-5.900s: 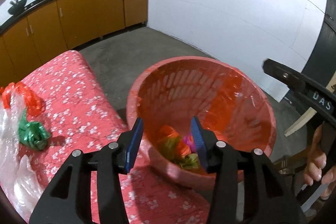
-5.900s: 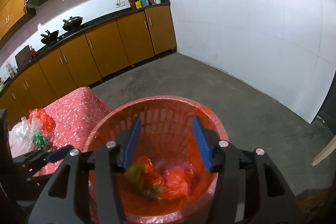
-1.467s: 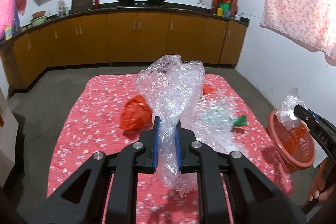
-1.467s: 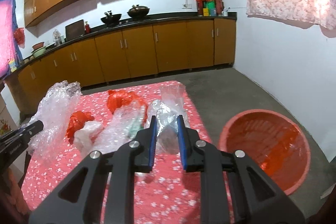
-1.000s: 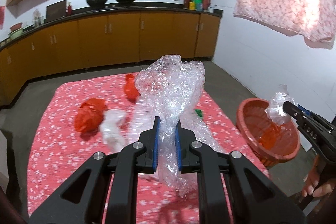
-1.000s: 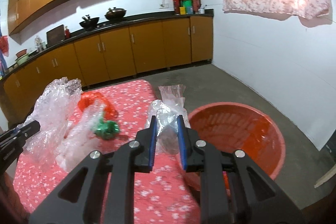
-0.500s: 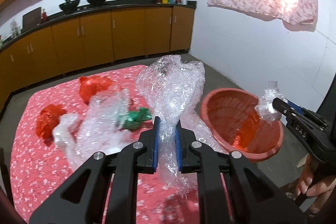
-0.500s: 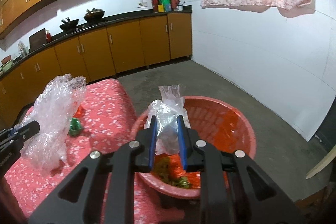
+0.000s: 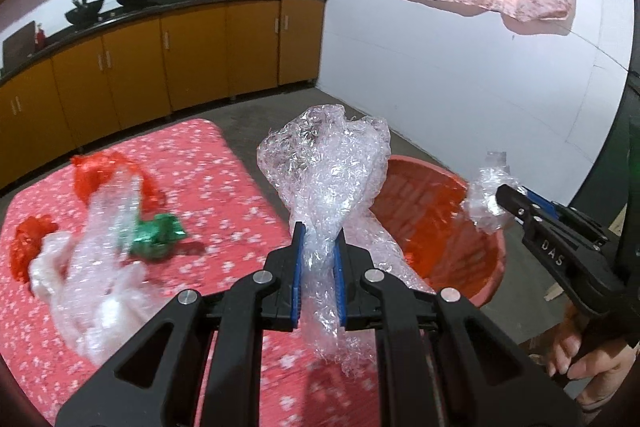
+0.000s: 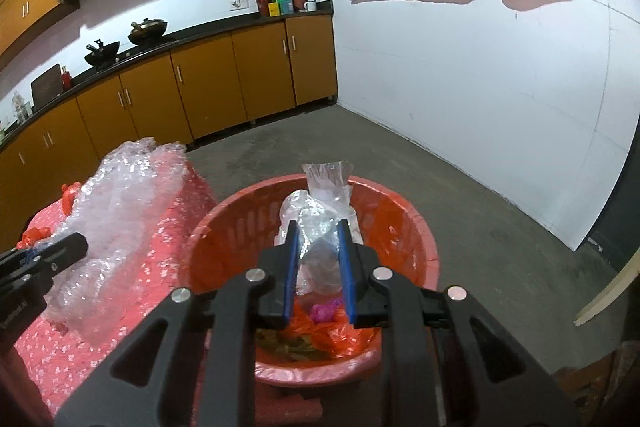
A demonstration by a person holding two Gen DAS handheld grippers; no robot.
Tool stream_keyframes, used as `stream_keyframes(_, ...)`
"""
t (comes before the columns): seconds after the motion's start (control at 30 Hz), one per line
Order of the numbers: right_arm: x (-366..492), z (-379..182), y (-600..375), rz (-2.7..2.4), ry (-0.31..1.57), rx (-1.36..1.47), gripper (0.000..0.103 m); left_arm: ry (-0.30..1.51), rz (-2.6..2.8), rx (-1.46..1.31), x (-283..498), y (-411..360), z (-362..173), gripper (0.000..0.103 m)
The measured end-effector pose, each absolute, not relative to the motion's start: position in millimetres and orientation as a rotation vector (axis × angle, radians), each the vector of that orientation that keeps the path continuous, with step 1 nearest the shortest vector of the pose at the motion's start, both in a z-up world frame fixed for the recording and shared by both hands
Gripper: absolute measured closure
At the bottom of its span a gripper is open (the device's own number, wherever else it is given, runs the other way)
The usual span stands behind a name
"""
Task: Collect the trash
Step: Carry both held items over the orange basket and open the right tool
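My left gripper (image 9: 318, 235) is shut on a big wad of clear bubble wrap (image 9: 332, 171), held above the table's right edge beside the red basket (image 9: 472, 291). My right gripper (image 10: 318, 235) is shut on a crumpled clear plastic bag (image 10: 320, 215) directly over the red basket (image 10: 424, 239), which holds orange, green and pink scraps. In the left wrist view the right gripper (image 9: 508, 197) hangs over the basket with the clear bag (image 9: 482, 199). In the right wrist view the left gripper (image 10: 66, 247) shows at the left with the bubble wrap (image 10: 120, 195).
On the red flowered table (image 9: 208, 187) lie red plastic bags (image 9: 100, 171), a green wrapper (image 9: 158, 233) and loose clear plastic (image 9: 80, 283). Orange cabinets (image 10: 208, 87) line the far wall. A white wall (image 10: 480, 107) stands behind the basket; a person's hand (image 9: 576, 351) holds the right gripper.
Both grippers have swung right from over the table toward the basket, each keeping its load. The right gripper now hangs over the basket's opening; the left has reached the table's right edge.
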State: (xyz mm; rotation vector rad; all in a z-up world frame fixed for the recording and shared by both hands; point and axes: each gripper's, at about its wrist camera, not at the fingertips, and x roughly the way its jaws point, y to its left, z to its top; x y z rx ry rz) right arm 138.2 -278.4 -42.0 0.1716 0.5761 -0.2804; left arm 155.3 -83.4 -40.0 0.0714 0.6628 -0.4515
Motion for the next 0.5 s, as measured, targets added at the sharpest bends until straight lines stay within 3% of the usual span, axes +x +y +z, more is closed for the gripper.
stream_keyframes(0.5,156.4,-50.7,-311.2,-0.288,0.569,0.207,0.083,0.716,-0.542,0.097,174.3,-139.7,-63.0,0.09)
